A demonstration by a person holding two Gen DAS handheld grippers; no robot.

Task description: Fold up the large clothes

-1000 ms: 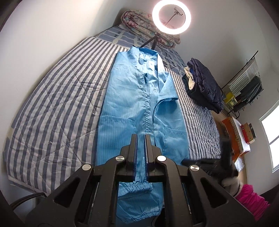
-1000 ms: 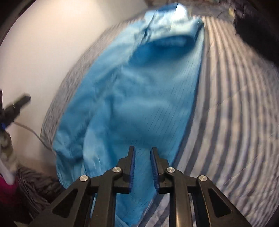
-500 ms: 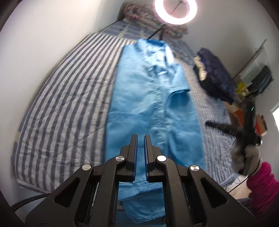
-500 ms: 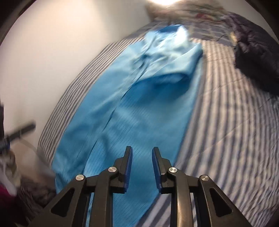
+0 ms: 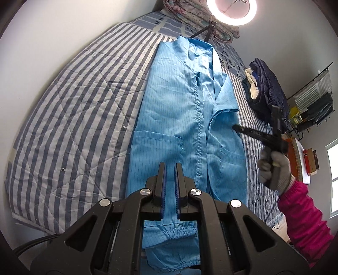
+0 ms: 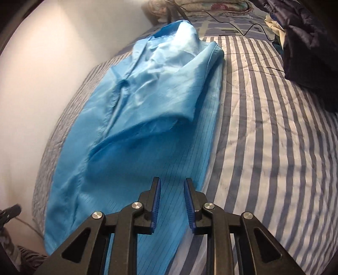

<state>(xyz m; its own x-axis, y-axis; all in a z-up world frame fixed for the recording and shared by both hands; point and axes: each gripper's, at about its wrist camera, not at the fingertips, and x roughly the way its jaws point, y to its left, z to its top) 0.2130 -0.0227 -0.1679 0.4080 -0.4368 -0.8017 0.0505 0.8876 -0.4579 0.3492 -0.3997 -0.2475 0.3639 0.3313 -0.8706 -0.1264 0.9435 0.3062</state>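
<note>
A long light-blue coverall (image 5: 186,118) lies lengthwise on a blue-and-white striped bed (image 5: 74,110), collar at the far end, both sides folded inward along the front zip. My left gripper (image 5: 170,167) hovers above its lower half, jaws slightly apart and empty. My right gripper (image 6: 171,182) is open and empty, low over the garment's right edge (image 6: 147,118), just below the folded-in sleeve. The right gripper also shows in the left wrist view (image 5: 238,128), held by a gloved hand.
A dark navy jacket pile (image 5: 268,93) lies on the bed's right side. A ring light (image 5: 231,11) on a stand and folded quilts (image 5: 190,10) stand at the head end. Its cable (image 6: 243,27) runs across the bed. A wall borders the left.
The right gripper has moved up along the garment's right edge toward the folded sleeve. The left gripper has risen and pulled back slightly, showing more of the coverall's elastic cuffs.
</note>
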